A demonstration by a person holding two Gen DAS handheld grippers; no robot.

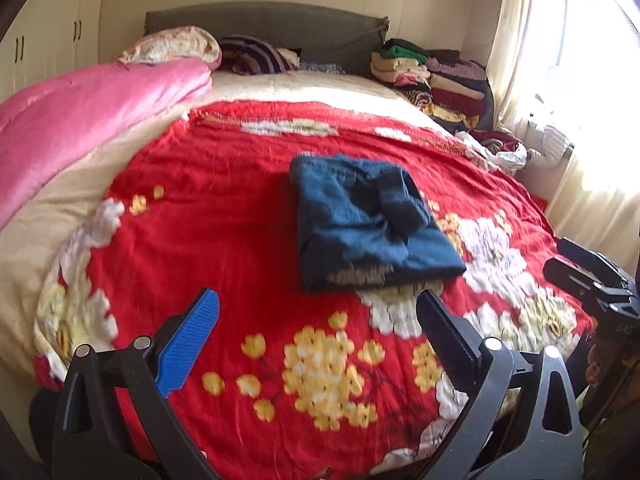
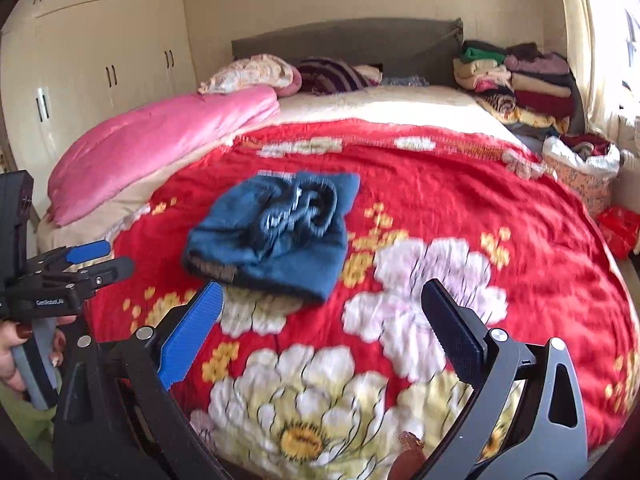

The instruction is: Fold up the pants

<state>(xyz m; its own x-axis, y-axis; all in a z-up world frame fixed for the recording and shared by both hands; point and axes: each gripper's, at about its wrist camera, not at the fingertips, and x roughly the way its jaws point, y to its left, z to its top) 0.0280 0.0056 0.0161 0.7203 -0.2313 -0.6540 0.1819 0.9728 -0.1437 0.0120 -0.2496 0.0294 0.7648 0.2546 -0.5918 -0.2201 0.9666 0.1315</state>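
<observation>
While both grippers hang above the near edge of the bed, the pants (image 1: 368, 220) lie folded into a compact blue bundle on the red floral blanket (image 1: 240, 208), about mid-bed and apart from either tool. Seen from the right wrist, the bundle's top shows a bunched, darker waistband curled on itself, and its near left corner shows a pale lining. The left gripper (image 1: 318, 320) has its jaws spread wide with nothing between them, one blue pad and one black; it sits short of the pants' near edge. The right gripper (image 2: 322, 312) is likewise wide and empty, just short of the bundle. A pink quilt (image 2: 160, 148) lies along the left side, and stacked clothes (image 2: 516, 80) sit by the headboard at the right, beside the curtain (image 1: 516, 40).
</observation>
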